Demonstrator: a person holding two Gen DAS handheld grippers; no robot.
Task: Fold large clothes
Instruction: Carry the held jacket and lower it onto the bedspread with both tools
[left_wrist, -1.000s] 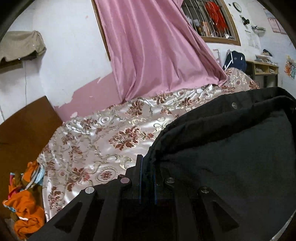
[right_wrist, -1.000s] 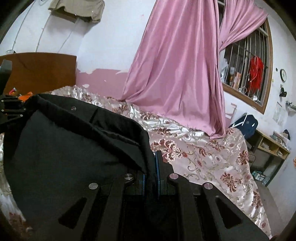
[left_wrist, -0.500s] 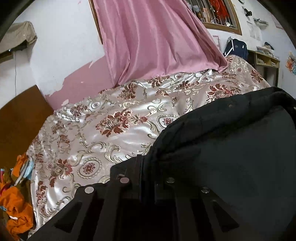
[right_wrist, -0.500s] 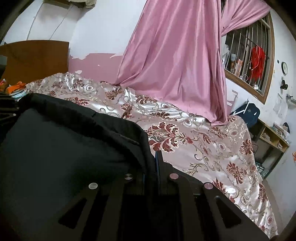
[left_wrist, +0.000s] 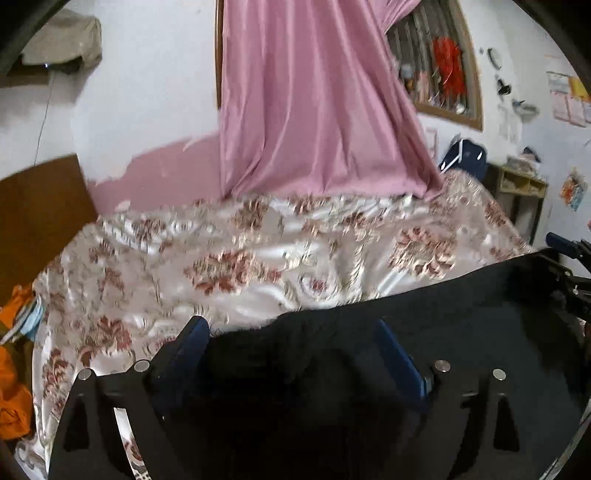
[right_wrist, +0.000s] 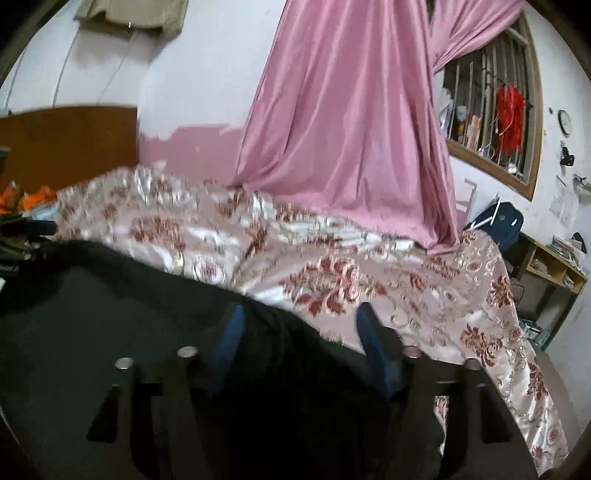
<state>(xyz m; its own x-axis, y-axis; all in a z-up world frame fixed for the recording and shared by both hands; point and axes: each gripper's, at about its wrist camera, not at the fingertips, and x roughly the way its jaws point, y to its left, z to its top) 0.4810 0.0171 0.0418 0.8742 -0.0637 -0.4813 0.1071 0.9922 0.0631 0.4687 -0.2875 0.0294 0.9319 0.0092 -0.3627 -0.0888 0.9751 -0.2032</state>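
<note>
A large black garment (left_wrist: 461, 325) lies spread on the floral satin bedcover (left_wrist: 258, 258). My left gripper (left_wrist: 295, 345) hovers over the garment's left corner. Its jaws are opening, and the blue pads (left_wrist: 195, 341) stand wide apart with loose cloth between them, not pressed. In the right wrist view the same black garment (right_wrist: 110, 317) fills the lower left. My right gripper (right_wrist: 301, 334) is over its right corner with jaws also opening. Its blue pads (right_wrist: 373, 347) are clear of the fabric lying between them. Each gripper shows at the edge of the other's view.
A pink curtain (left_wrist: 317, 110) hangs onto the far side of the bed. A wooden headboard (left_wrist: 40, 206) and orange clothes (left_wrist: 14, 402) are at the left. A blue backpack (right_wrist: 498, 221), a wooden shelf (right_wrist: 554, 266) and a barred window (right_wrist: 491, 110) are at the right.
Both grippers went from shut on the black garment's edge to open, letting it go. The garment's raised edge has dropped lower onto the bedcover.
</note>
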